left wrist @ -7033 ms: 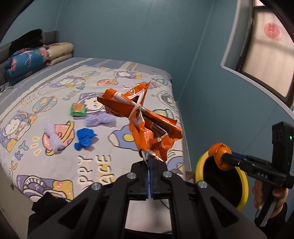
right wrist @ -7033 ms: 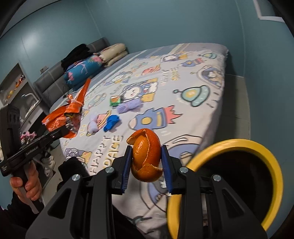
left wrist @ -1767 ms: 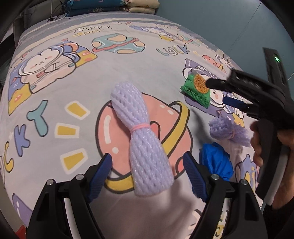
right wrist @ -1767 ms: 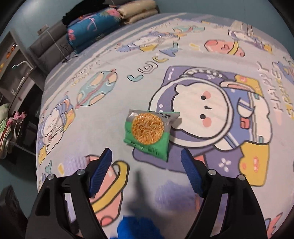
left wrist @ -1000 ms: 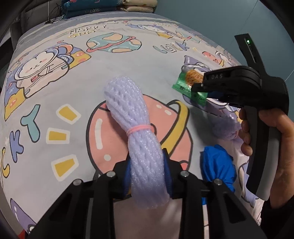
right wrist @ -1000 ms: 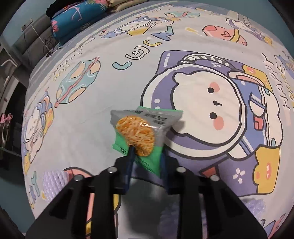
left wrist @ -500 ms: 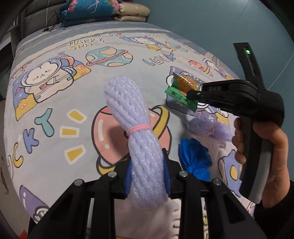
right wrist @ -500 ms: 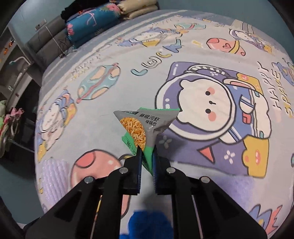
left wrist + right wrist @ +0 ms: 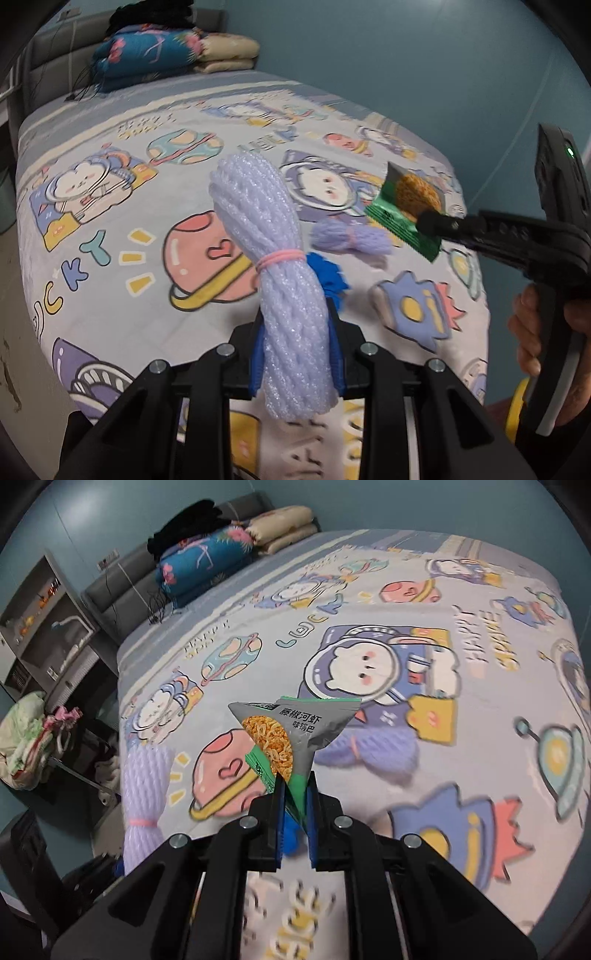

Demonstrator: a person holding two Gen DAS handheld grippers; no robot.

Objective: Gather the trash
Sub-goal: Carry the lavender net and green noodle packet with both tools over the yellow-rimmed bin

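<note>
Left claw [image 9: 295,339] clamped on foam net [image 9: 273,266]; right claw [image 9: 295,812] clamped on snack packet [image 9: 291,734].

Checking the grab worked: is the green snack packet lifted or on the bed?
Lifted: the right gripper pinches the green snack packet above the bed.

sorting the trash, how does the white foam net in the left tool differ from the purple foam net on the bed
The white foam net is long, bound by a pink band, and lifted off the bed in the left tool. The purple foam net is shorter, darker, and lies loose on the bedsheet, ungripped. Both are soft mesh bundles cinched at the middle.
</note>
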